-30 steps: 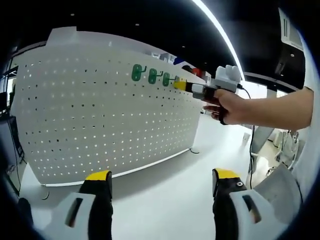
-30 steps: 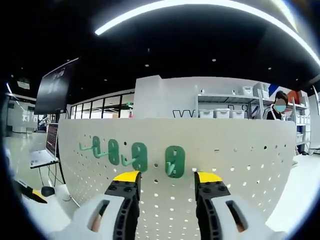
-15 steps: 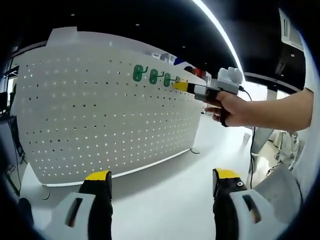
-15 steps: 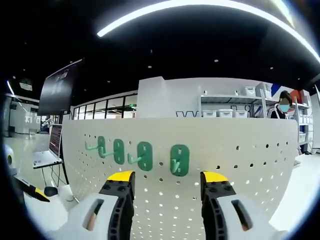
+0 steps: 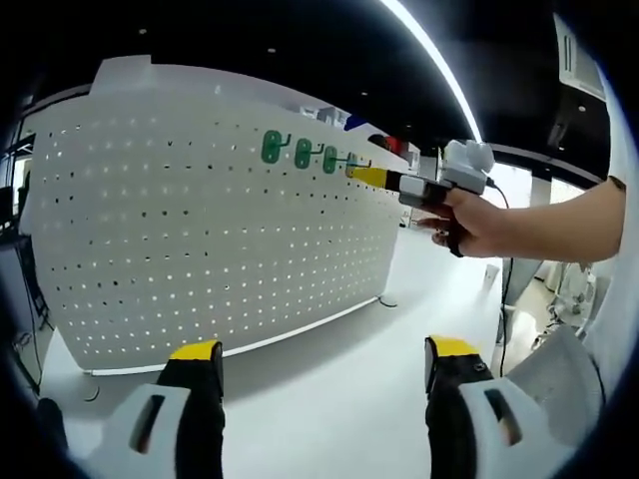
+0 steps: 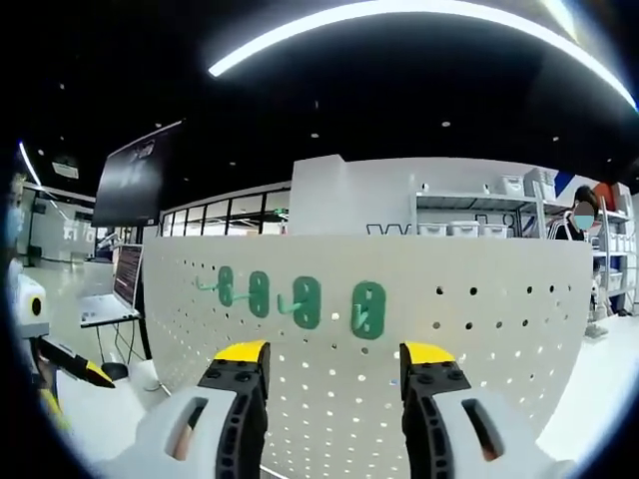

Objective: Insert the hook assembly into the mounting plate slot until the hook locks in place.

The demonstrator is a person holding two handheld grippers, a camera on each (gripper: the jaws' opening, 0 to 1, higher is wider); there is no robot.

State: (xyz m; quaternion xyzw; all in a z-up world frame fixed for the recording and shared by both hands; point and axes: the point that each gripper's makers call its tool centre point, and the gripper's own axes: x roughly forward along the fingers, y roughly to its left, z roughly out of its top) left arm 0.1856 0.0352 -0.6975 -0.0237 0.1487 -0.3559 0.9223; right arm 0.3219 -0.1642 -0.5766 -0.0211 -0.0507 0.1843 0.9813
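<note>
Pegboard [image 6: 479, 329], white w/ rows of small holes, stands upright on a white floor [image 5: 329, 379] in a big dark-ceilinged room w/ a long light strip [image 6: 399, 15]. Four green hooks [image 6: 368, 308] sit in a row near its top edge. Right gripper [image 6: 333, 364] faces the board, jaws apart w/ nothing in them, the nearest hook just above the gap. Left gripper [image 5: 324, 364] is also open & empty, well back from the board. Left gripper view shows the person's hand [image 5: 469, 215] holding the right gripper up by the hooks [image 5: 300, 152]. Right gripper view shows shelves [image 6: 479, 205] behind & a laptop [image 6: 115, 294] at far left.
</note>
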